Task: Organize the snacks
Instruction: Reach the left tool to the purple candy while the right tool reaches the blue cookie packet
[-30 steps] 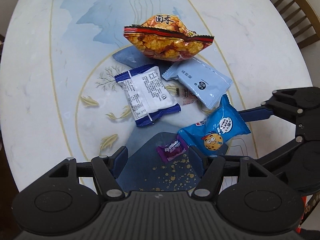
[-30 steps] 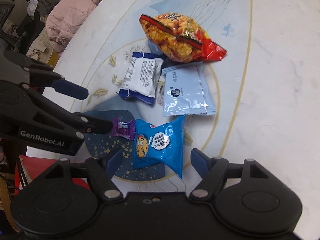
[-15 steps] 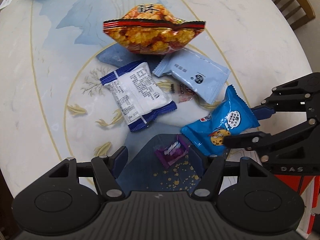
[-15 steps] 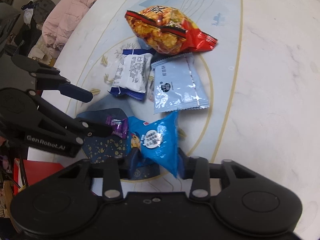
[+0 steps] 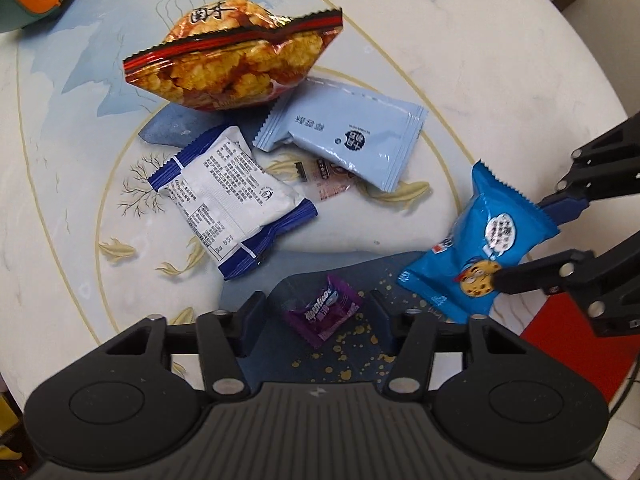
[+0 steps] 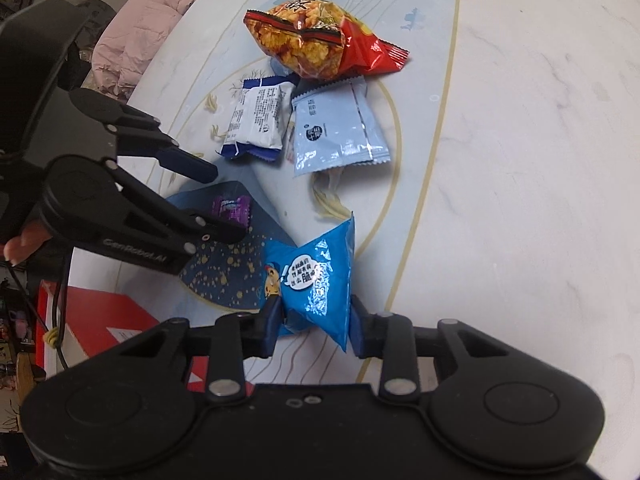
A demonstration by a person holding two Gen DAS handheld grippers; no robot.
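While the left gripper [image 5: 316,312] closes around purple candy [image 5: 324,310], right gripper [image 6: 314,322] clamps blue packet [image 6: 316,280], pink wrapper [image 5: 330,180] half hidden.

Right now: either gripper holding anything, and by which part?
Right gripper pinches the bright blue cookie packet across its lower end. Left gripper holds nothing; its jaws are closing around the purple candy.

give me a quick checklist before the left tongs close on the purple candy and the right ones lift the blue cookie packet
1. Purple candy between the closing left tongs: ok.
2. Left pads touching candy: not ok, gaps both sides.
3. Blue cookie packet pinched by right tongs: ok.
4. Cookie packet clear of candy: ok, apart.
5. White and navy packet outside left tongs: ok.
6. Drop-off spot: cannot tell.
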